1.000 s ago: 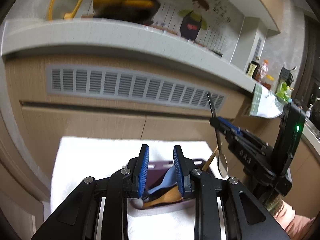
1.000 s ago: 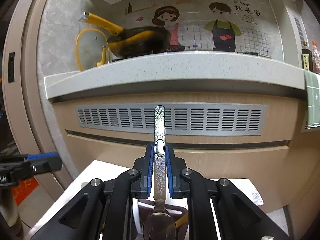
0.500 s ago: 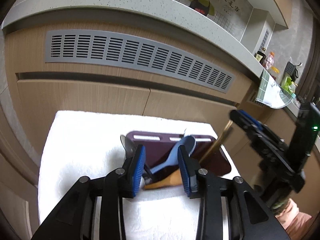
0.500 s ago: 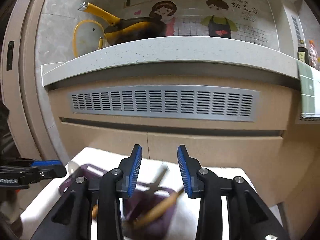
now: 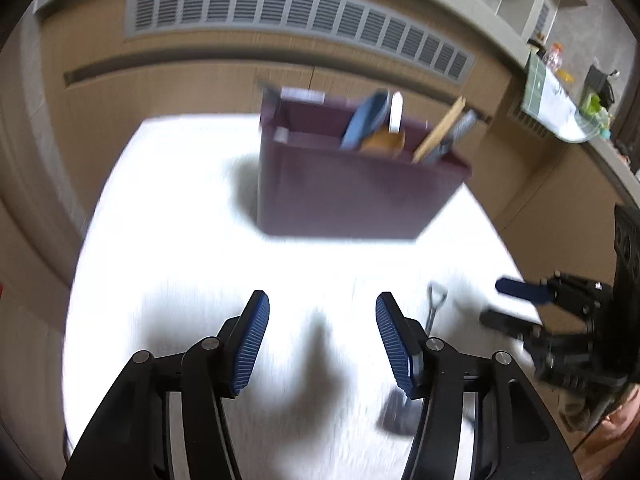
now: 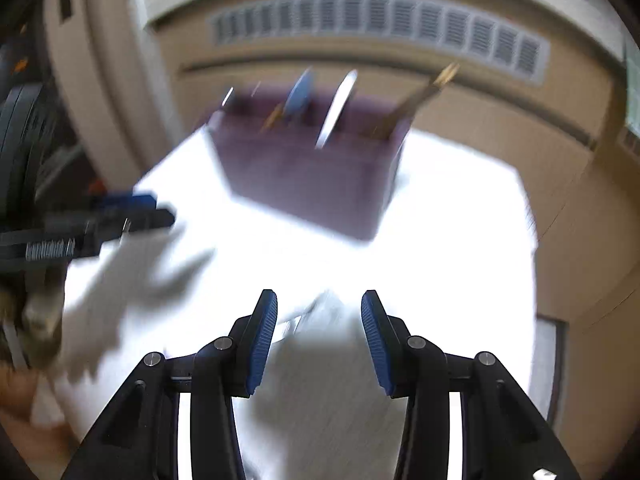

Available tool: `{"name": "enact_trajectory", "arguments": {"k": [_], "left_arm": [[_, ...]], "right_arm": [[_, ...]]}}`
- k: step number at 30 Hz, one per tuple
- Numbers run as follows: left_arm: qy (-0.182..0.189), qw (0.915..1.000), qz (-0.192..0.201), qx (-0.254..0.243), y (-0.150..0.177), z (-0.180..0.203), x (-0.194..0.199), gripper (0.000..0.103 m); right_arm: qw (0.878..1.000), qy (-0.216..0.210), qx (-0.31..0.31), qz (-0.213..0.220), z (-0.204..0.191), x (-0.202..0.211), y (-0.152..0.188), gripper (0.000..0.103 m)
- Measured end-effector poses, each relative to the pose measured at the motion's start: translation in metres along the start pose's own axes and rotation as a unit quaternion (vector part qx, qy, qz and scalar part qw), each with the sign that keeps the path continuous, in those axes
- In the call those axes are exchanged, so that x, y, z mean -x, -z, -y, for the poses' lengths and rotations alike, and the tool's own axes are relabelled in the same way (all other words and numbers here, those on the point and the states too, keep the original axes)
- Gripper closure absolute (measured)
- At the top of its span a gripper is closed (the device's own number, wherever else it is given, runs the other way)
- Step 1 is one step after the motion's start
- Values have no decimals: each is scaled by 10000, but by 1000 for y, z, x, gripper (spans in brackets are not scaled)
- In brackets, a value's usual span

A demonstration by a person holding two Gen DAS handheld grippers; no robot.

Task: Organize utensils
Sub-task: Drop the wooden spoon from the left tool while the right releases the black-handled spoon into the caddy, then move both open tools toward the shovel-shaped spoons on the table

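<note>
Both tongs — left (image 5: 322, 344), right (image 6: 319, 340) — lately opening, now empty; spoon (image 6: 336, 110) in holder (image 6: 308, 180).

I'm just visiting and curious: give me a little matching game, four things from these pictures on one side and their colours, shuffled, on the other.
Things:
1. utensil box
2. cloth under the box
3. pads on the left gripper
4. vent grille on the cabinet

Colours:
A. white
B. grey
C. dark purple
D. blue

Pairs: 1-C, 2-A, 3-D, 4-B
</note>
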State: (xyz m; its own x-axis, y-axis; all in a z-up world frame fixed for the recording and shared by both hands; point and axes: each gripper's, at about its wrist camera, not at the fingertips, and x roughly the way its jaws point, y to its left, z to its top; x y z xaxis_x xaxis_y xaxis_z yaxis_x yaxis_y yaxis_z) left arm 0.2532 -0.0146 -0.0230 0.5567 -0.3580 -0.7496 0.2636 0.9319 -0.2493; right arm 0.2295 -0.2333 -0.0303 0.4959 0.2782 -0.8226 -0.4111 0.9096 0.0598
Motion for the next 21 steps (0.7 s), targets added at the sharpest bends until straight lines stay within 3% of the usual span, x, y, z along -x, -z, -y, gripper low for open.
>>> {"name": "enact_trajectory", "arguments": {"k": [6,13,16,21], "left_arm": [[-37,9995,-307,-104,47,4,0,46],[215,9969,-407,-640,82,36,4,46],[67,9944,-384,-979,88,58,0,45],[-226,9932,-421,-1059,85,71,-18,45]], "right_arm": [[9977,-523,98,-420,-29,-3,49,62],[9990,-207,-86,-390,-22,13,76,62],[9990,-169,-274,-301,-15,24,88,62],[9987,-221,-403,-219,-14,35,105,62]]}}
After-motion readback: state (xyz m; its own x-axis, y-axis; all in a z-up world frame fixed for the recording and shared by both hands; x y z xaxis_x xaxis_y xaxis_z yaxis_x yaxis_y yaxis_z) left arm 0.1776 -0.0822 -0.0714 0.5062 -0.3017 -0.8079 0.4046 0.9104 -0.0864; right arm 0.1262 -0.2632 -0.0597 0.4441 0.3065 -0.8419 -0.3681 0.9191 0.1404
